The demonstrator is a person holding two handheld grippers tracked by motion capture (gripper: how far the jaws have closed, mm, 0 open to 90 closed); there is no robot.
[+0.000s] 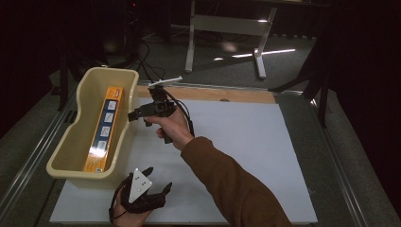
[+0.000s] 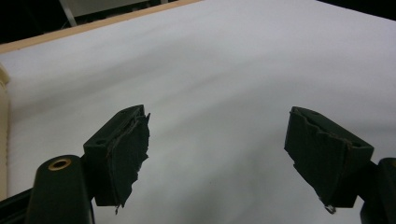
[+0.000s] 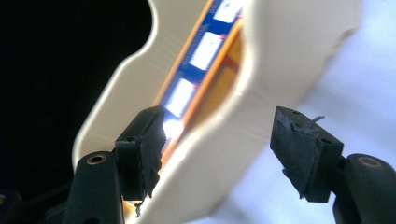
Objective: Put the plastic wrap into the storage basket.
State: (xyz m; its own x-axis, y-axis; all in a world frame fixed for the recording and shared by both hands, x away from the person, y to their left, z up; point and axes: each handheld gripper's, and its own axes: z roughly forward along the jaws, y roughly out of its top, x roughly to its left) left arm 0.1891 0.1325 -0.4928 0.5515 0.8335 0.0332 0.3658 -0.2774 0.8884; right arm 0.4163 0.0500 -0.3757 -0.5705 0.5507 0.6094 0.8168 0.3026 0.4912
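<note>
A beige plastic tub (image 1: 71,142) stands at the table's left, and a long orange and blue box (image 1: 105,127) lies flat inside it. My right gripper (image 1: 135,115) hovers at the tub's right rim, pointing left, open and holding nothing. In the right gripper view the tub's wall (image 3: 280,56) and the box (image 3: 205,51) lie beyond my open right gripper (image 3: 219,154). My left gripper (image 1: 158,178) rests low near the table's front edge, just right of the tub's near corner. It is open and holds nothing. In its own view my left gripper (image 2: 217,158) is above the bare white sheet (image 2: 224,70).
A white sheet (image 1: 246,156) covers most of the table, with a wooden strip (image 1: 213,93) along its far edge. Metal rails (image 1: 331,156) run down both sides. A white metal stand (image 1: 227,26) and cables sit on the dark floor behind.
</note>
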